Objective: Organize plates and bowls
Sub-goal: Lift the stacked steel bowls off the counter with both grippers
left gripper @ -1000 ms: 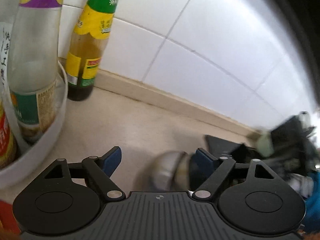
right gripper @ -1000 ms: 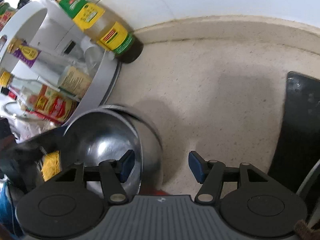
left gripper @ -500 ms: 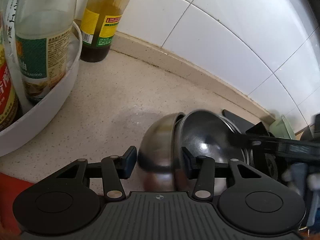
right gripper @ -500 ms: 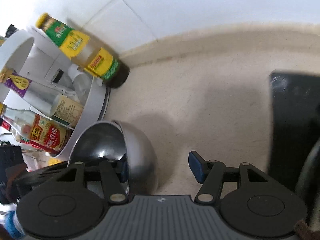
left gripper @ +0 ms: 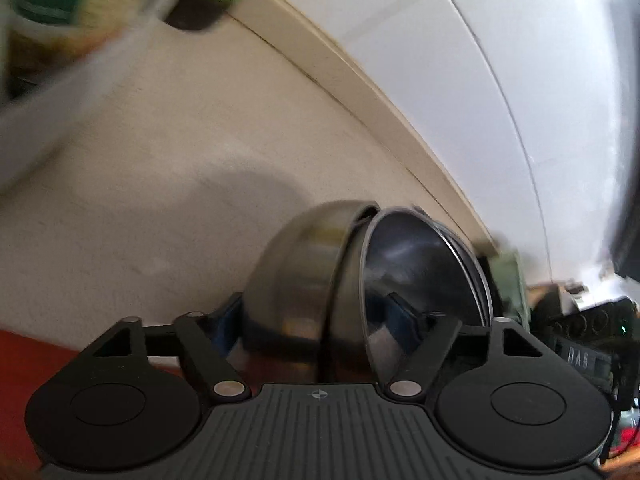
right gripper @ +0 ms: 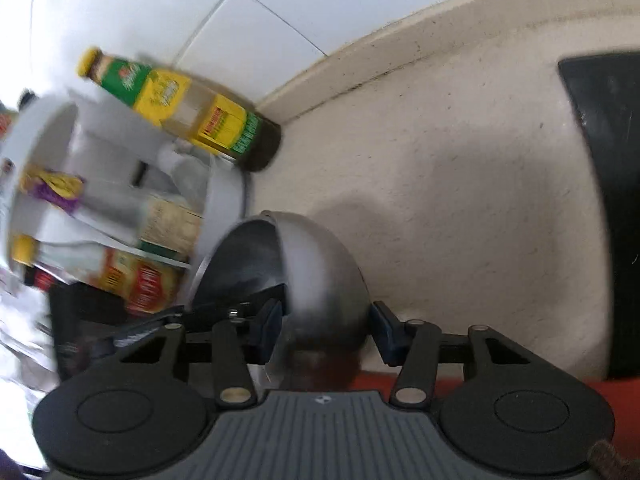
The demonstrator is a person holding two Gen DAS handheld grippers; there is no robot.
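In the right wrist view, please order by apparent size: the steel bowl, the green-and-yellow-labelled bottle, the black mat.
1. Steel bowl, though nearness enlarges it.
2. Black mat, partly cropped.
3. Green-and-yellow-labelled bottle.
The first two are unsure.

Left gripper (left gripper: 316, 320) fingers opening; right gripper (right gripper: 326, 328) fingers closing.

Bowls (right gripper: 320, 280) tipped on edge over the counter (right gripper: 440, 184), between both tools; bottle rack (right gripper: 224, 200) just left, one bottle (right gripper: 192, 116) behind it at the wall
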